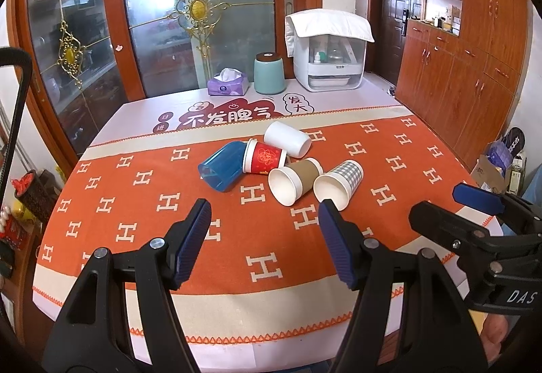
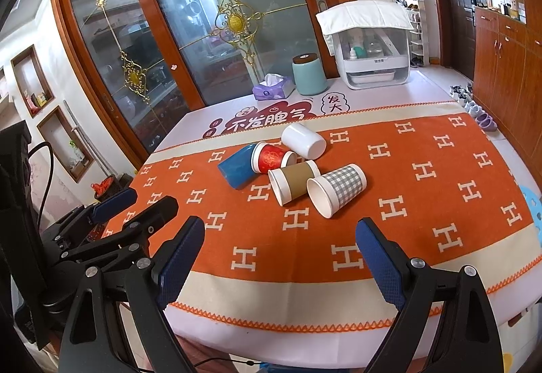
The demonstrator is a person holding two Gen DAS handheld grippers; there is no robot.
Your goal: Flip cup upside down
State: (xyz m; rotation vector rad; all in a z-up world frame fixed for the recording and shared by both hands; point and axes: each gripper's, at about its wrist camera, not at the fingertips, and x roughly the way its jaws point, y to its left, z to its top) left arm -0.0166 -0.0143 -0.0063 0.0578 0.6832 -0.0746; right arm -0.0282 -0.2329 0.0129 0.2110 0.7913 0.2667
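Both of my grippers hang above the near edge of a table covered by an orange cloth (image 1: 389,149) patterned with white H shapes. My left gripper (image 1: 264,213) has its blue-padded jaws spread wide with nothing between them. My right gripper (image 2: 281,230) is likewise wide open and holds nothing; in the left view it juts in at about 4 o'clock.

Five cups lie on their sides in a tight cluster at the cloth's middle, ahead of both grippers. Nearest me is a grey checked paper cup (image 1: 338,181), its open mouth facing toward me at roughly 7 o'clock. Touching it at its 9 o'clock side is a brown-sleeved paper cup (image 1: 294,181), mouth also toward me. Behind that, at 11 o'clock, lies a red paper cup (image 1: 266,158), pressed against a blue plastic cup (image 1: 222,168) at the cluster's 9 o'clock edge. A white cup (image 1: 287,139) lies at the cluster's 12 o'clock.

Farther back on the table stand a purple tissue box (image 1: 227,83), a teal canister (image 1: 269,73) and a white dish cabinet (image 1: 327,61) draped with a towel.
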